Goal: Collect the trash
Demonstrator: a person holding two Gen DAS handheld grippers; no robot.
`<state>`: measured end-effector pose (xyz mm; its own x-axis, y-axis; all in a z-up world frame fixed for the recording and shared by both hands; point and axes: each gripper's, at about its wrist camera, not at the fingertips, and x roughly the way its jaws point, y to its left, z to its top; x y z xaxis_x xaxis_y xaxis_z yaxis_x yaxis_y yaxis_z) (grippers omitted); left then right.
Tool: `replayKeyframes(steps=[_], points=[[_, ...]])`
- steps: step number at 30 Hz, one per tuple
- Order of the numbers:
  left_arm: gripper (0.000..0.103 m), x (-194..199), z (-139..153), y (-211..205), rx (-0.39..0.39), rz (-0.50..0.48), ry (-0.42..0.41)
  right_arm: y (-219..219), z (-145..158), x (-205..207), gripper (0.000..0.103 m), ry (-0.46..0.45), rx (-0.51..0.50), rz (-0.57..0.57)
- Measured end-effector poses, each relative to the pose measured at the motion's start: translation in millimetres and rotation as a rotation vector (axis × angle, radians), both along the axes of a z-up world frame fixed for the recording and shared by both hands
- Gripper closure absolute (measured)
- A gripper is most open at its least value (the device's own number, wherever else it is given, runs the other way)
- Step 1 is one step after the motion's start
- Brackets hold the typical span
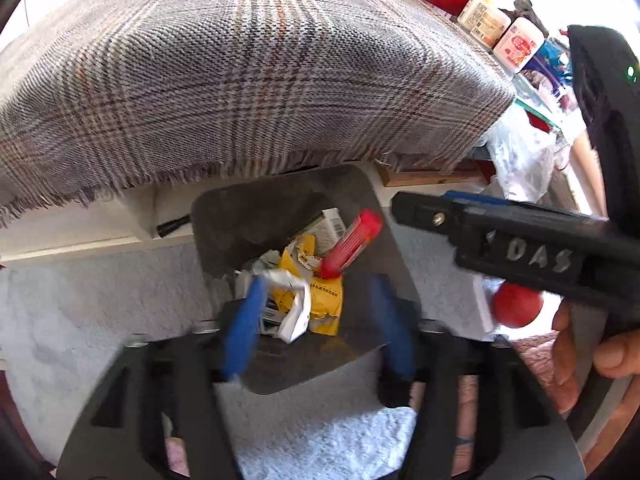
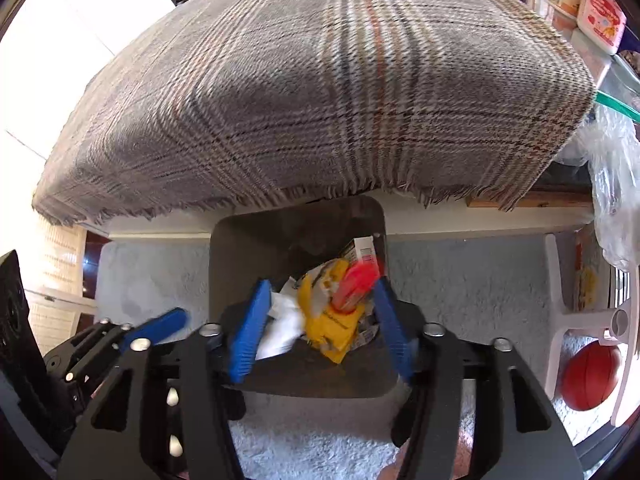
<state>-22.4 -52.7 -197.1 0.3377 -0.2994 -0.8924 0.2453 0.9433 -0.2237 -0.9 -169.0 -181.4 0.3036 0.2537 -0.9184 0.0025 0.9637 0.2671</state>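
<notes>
Both claws hang spread and empty over the dark bin [image 1: 288, 200] below the plaid-covered bench [image 1: 240, 60], left claw [image 1: 316, 320] and right claw [image 2: 320, 328] apparently releasing, with yellow wrapper [image 2: 332, 320], white paper [image 1: 296, 312] and red tube [image 1: 352, 240] inside it.

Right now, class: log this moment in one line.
left tool: open | right tool: open | both over bin | red tube, yellow wrapper in bin

From each wrist we look steeply down, close above the same dark bin [image 1: 280, 208] [image 2: 296, 220]; both views share the plaid cloth [image 1: 248, 72] [image 2: 320, 92] beyond it.
</notes>
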Motion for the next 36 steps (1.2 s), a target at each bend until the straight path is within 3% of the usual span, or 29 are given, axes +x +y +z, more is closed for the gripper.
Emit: replayKeyframes(steps=[2,8,10,20,31,36], points=[[0.032,-0.7,2.3,0.7,0.028,0.005,-0.023,-4.3,3.5,0.9,0.03,-0.01,-0.005,-0.021],[0.008,-5.4,20.3,13.2,0.021,0.036,-0.087,-22.3,20.6,-4.2,0.01,-0.083,0.003,-0.076],[0.008,-8.3,25.4,16.8,-0.006,0.04,-0.091,-27.9,24.6,-7.6,0.003,-0.096,0.018,-0.09],[0.008,-23.2,63.4,31.8,-0.008,0.065,-0.177,-46.6,50.2,-26.1,0.003,-0.179,0.063,-0.133],[0.008,-46.2,105.7,57.9,0.059,0.108,-0.298,-52.5,90.3,-56.2,0.003,-0.349,-0.038,-0.118],[0.008,-52.9,118.1,69.5,0.032,0.119,-0.342,-49.3,109.2,-70.6,0.003,-0.418,-0.08,-0.084]])
